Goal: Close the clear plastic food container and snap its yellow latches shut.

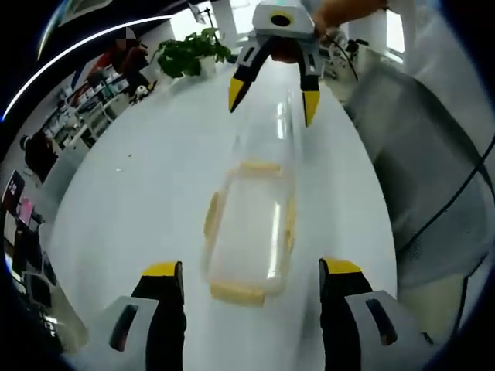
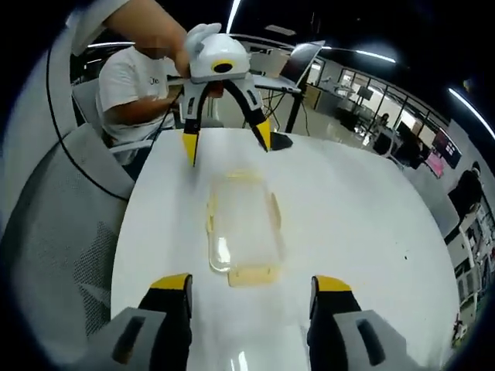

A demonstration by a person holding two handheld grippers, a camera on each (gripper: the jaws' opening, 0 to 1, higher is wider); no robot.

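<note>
Left gripper view: clear container (image 1: 255, 228) lies flat on the white bench (image 1: 147, 201), long axis running away from the camera. Yellow latches (image 1: 236, 293) sit on its near end, far end and both long sides; whether they are snapped down is too blurred to tell. Left tongs (image 1: 251, 282) are spread wide, yellow tips either side of the container's near end, not touching it. Right tongs (image 1: 272, 100) come in from beyond the container's far end, also spread, hovering above the far end with nothing between them. A potted plant (image 1: 189, 52) stands on the bench well beyond the container. A grey mesh chair (image 1: 421, 170) sits beside the bench. No readable writing here.

Right gripper view: same container (image 2: 241, 228) seen from its other end, flat on the bench (image 2: 363, 224). Right tongs (image 2: 251, 297) spread, tips just short of the container's near latch (image 2: 251, 275), empty. Left tongs (image 2: 228, 139) spread beyond the container's far end, held by a person's hand (image 2: 166, 35). A seated person in a white T-shirt (image 2: 131, 81) is behind that end; the shirt print is too small to read. An open laptop (image 2: 302, 62) stands further back.
</note>
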